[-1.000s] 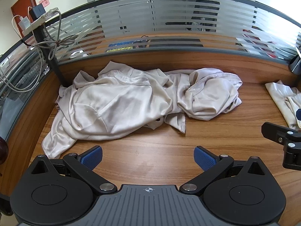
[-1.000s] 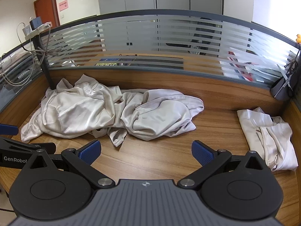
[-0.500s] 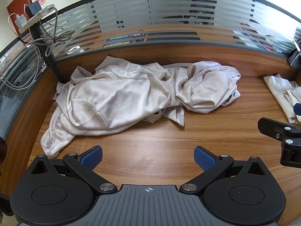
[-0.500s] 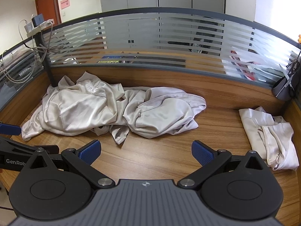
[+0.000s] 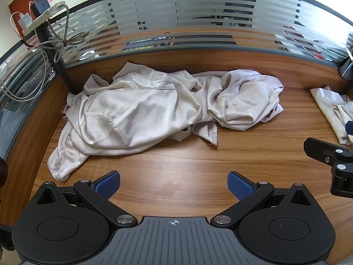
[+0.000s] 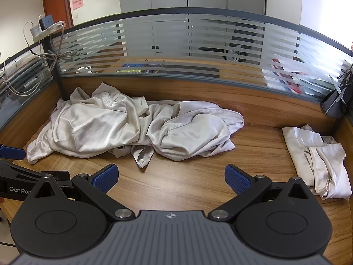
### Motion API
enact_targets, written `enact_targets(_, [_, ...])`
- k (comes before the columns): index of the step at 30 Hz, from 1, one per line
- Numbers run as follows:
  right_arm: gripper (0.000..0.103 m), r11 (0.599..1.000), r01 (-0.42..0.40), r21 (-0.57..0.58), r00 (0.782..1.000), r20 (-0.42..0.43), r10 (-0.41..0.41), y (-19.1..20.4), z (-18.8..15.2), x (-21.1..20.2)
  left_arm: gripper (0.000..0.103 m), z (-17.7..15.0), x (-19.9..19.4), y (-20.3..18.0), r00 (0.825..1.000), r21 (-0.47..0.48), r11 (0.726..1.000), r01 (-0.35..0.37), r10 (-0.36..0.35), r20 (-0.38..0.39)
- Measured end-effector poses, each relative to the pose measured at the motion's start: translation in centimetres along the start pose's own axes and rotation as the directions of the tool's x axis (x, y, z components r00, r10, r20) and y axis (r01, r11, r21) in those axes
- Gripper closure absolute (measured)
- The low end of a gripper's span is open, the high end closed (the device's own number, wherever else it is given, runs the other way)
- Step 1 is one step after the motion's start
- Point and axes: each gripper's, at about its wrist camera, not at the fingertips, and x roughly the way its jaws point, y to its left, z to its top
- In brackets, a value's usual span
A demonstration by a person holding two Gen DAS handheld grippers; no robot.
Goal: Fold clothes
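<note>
A crumpled cream satin garment [image 5: 154, 108] lies spread across the back of the wooden desk [image 5: 176, 165]; it also shows in the right wrist view [image 6: 132, 128]. My left gripper [image 5: 174, 184] is open and empty, above bare desk in front of the garment. My right gripper [image 6: 171, 176] is open and empty, also short of the garment's front edge. Part of the right gripper [image 5: 331, 156] shows at the right edge of the left wrist view. Part of the left gripper [image 6: 19, 176] shows at the left of the right wrist view.
A second, loosely folded cream garment [image 6: 315, 156] lies at the desk's right end; it also shows in the left wrist view [image 5: 333, 108]. A striped glass partition [image 5: 176, 22] walls the back and left. Cables [image 5: 61, 42] hang at the left corner post. A dark pouch [image 6: 335, 103] hangs at the right.
Both grippers have drawn back and risen slightly, so the garment sits a little farther off in both views. The jaws stay open. The garments have not moved.
</note>
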Motion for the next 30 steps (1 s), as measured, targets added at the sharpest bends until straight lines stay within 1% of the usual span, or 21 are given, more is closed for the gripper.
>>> enact_targets(21, [0.000,1.000,-0.001,-0.012,1.000,-0.004,0.001,0.8,-0.1,0.1,0.000,-0.4,0.2,0.7,1.000,-0.001,1.000,-0.002,0.002,-0.004])
enact_targets(30, [0.000,1.000,0.000,-0.017,1.000,-0.010,0.000,1.7,0.0,0.4,0.000,-0.4,0.6,1.7,1.000,-0.007,1.000,0.005,-0.005,-0.014])
